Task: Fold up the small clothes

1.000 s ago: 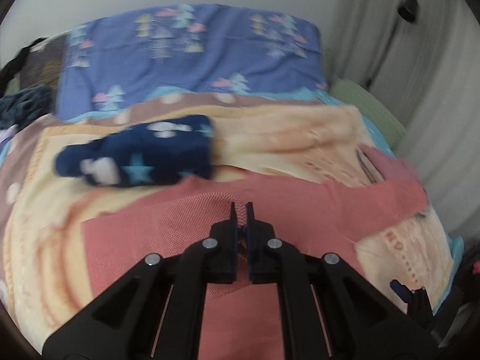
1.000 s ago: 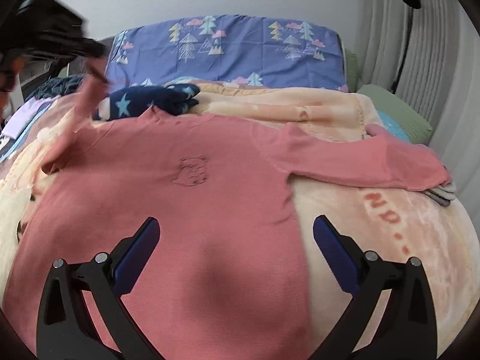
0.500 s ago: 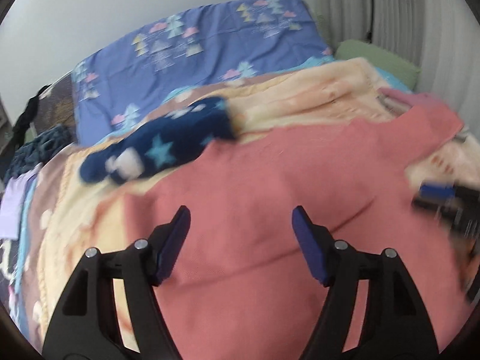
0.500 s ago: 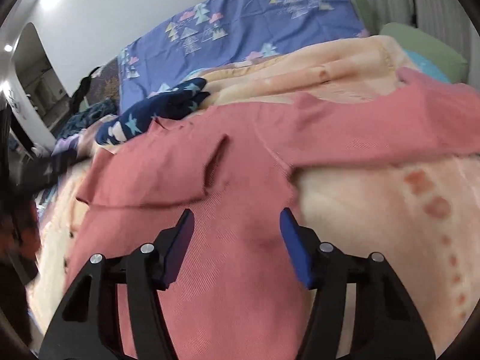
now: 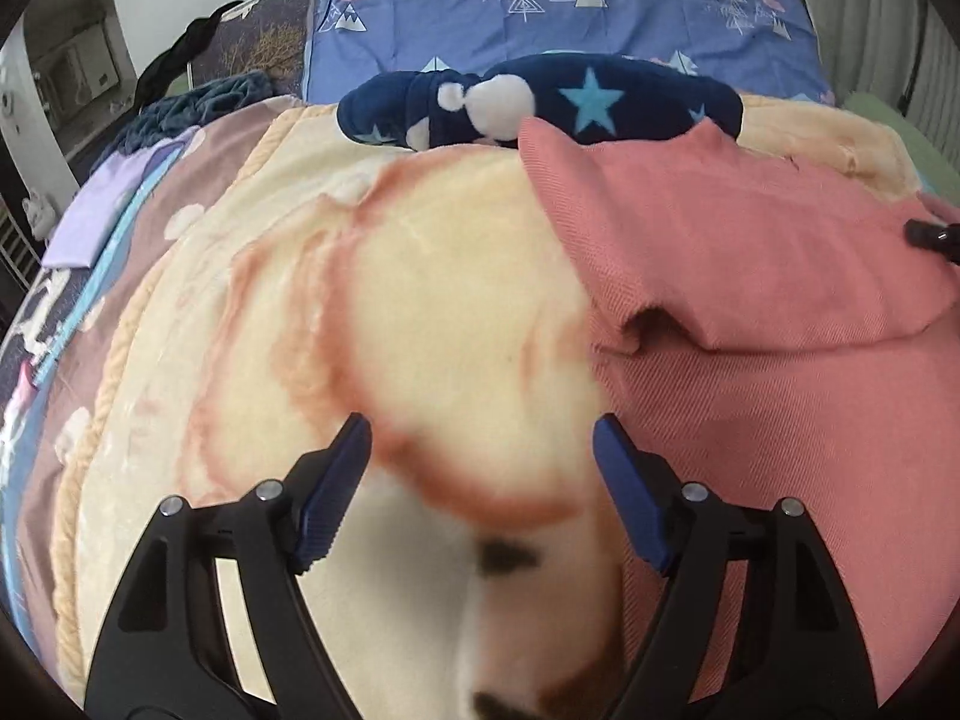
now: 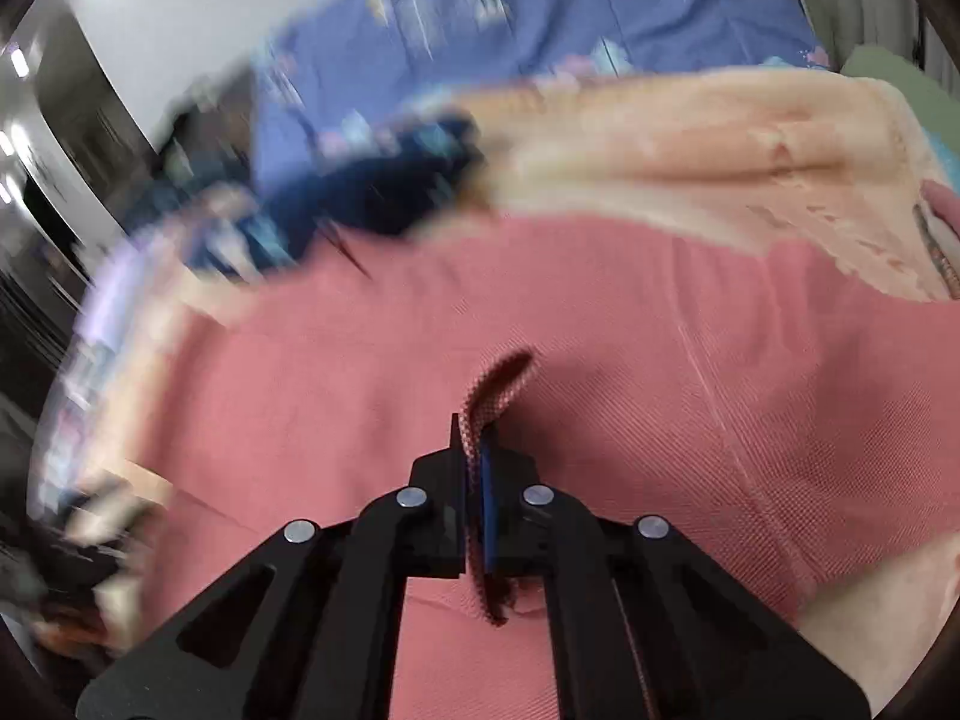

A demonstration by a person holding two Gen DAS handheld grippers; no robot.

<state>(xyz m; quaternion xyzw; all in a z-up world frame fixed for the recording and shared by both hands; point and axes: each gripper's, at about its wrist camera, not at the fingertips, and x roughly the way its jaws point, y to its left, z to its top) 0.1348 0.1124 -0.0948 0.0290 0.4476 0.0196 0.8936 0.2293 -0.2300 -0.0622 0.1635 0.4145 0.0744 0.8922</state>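
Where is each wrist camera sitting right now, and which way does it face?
Left wrist: behind the open left gripper, angled down at the cream blanket; pink top at right.
Right wrist: behind the right gripper, shut on a pinch of the pink top.
Shared: pink top, navy star fleece, blue tree-print bedding.

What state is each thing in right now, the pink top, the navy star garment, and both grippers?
Pink top: spread on the blanket, one sleeve folded over its body, fabric pinched by the right gripper.
Navy star garment: bunched at the top's far edge.
Left gripper: open, over bare blanket.
Right gripper: just closed on the top.
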